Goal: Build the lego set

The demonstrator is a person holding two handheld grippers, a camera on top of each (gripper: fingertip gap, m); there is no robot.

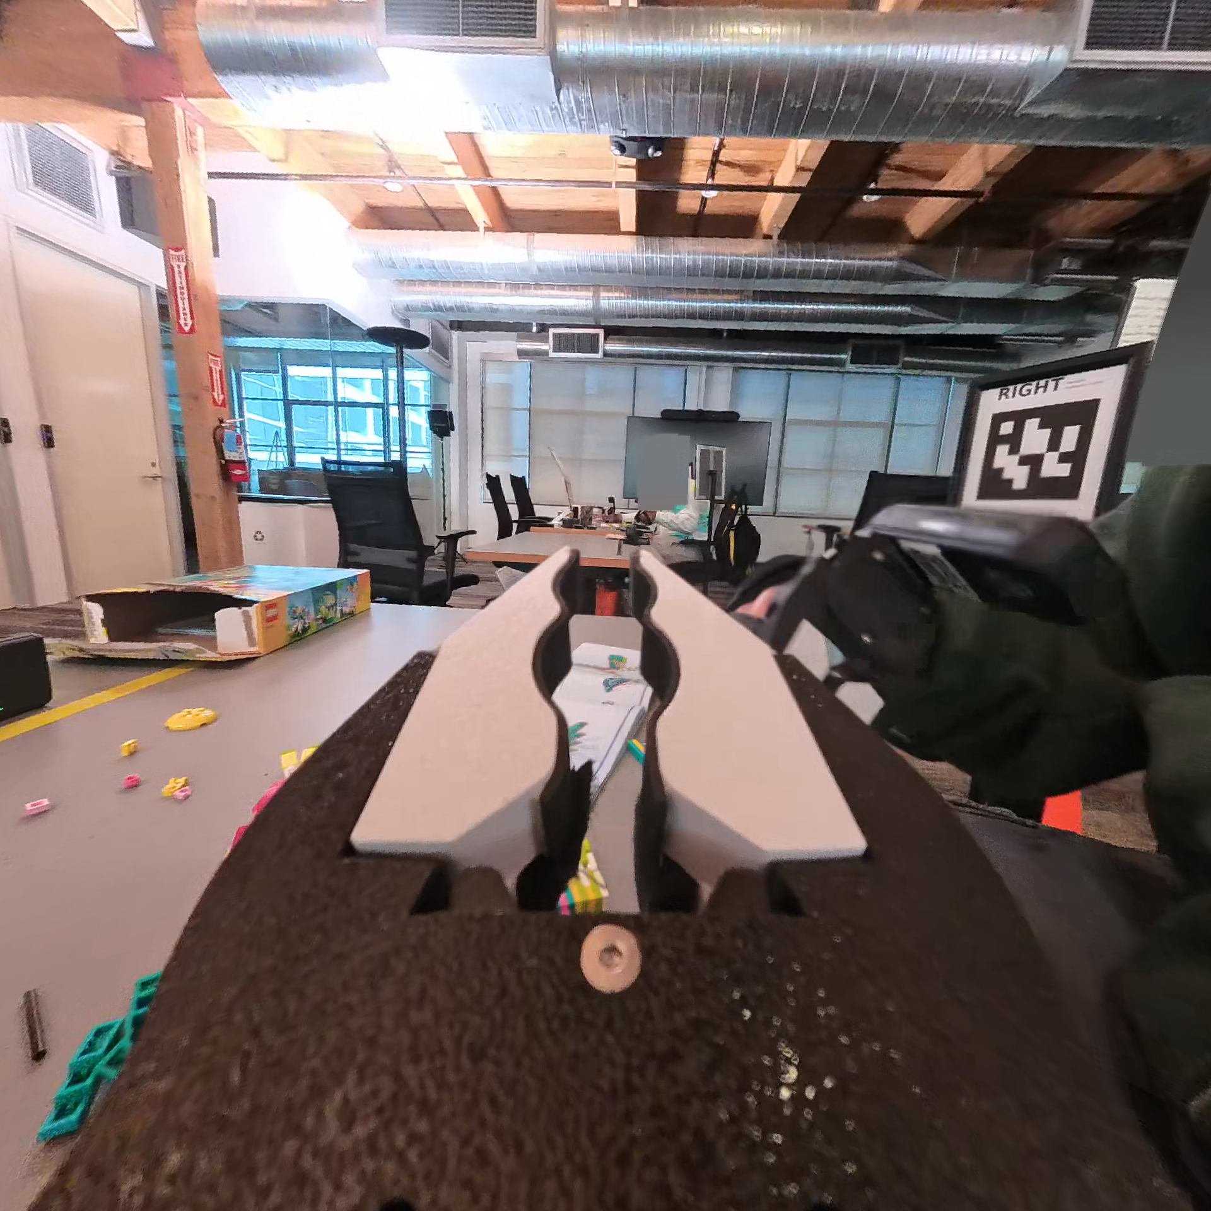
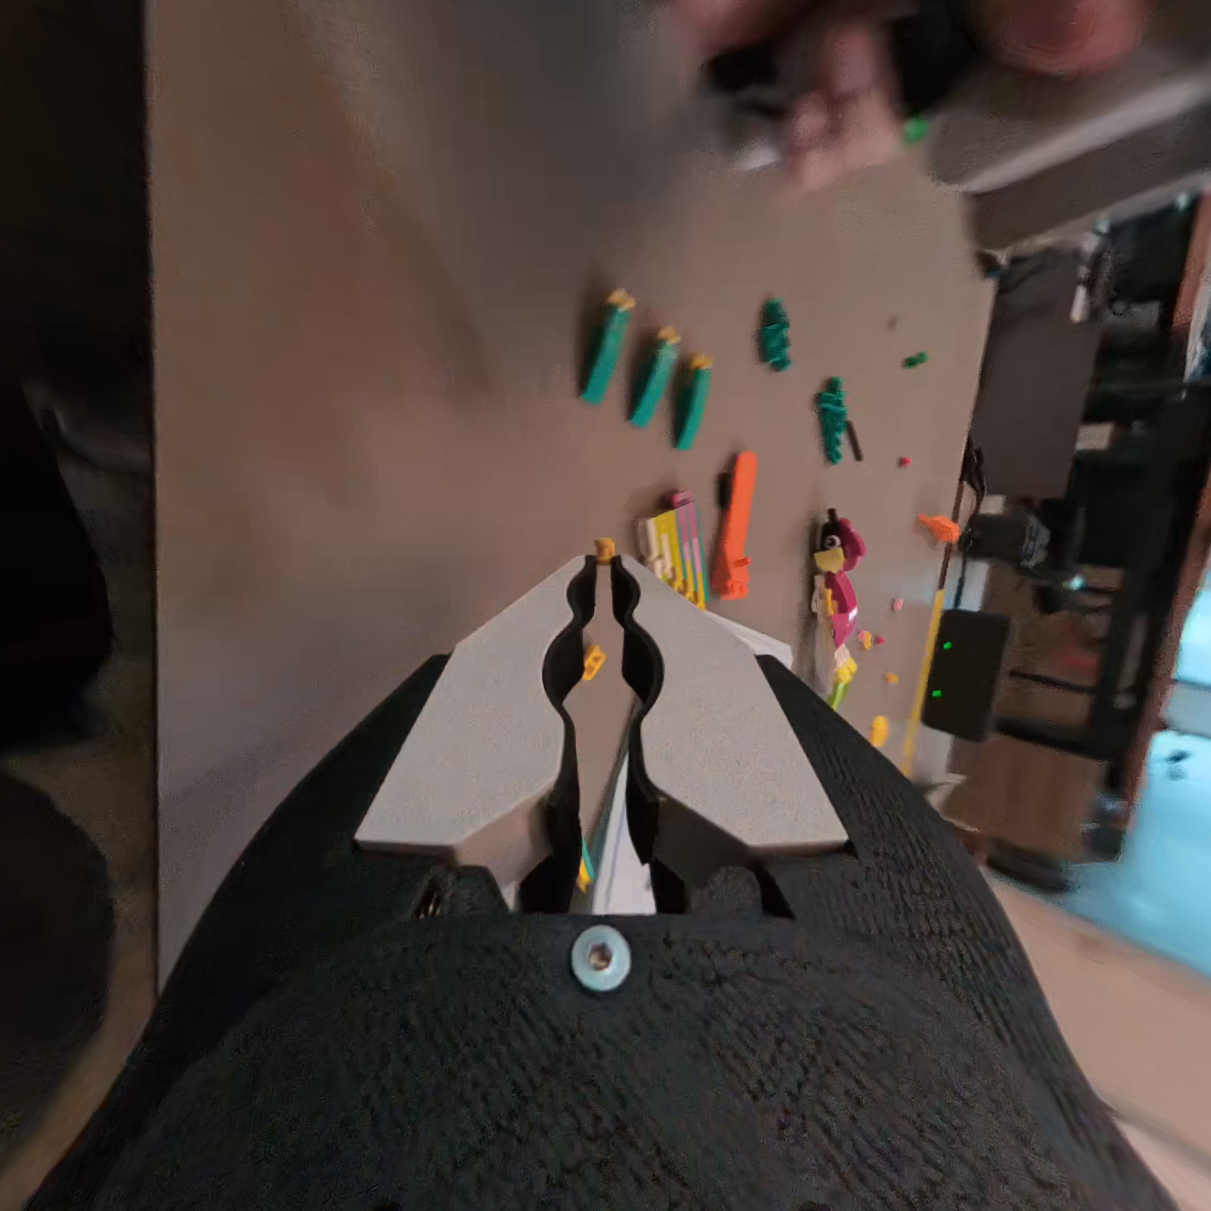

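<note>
My right gripper (image 2: 604, 569) is shut on a small yellow piece (image 2: 604, 549) at its fingertips and holds it above the grey table (image 2: 327, 393). A second small yellow piece (image 2: 594, 660) lies on the table below the fingers. Beyond lie a yellow-and-pink build (image 2: 675, 550), a long orange piece (image 2: 737, 524), a pink bird figure (image 2: 839, 576) and three long teal pieces (image 2: 609, 354). My left gripper (image 1: 604, 560) is open and empty, raised over the table. An instruction booklet (image 1: 599, 708) shows between its fingers. The right gripper's black body (image 1: 950, 576) is at its right.
A torn-open set box (image 1: 262, 603) lies at the table's far left. A round yellow piece (image 1: 190, 719), small pink and yellow bits (image 1: 173, 786), teal pieces (image 1: 98, 1061) and a black pin (image 1: 34, 1032) lie on the left. A black box with green lights (image 2: 963, 668) sits by the edge.
</note>
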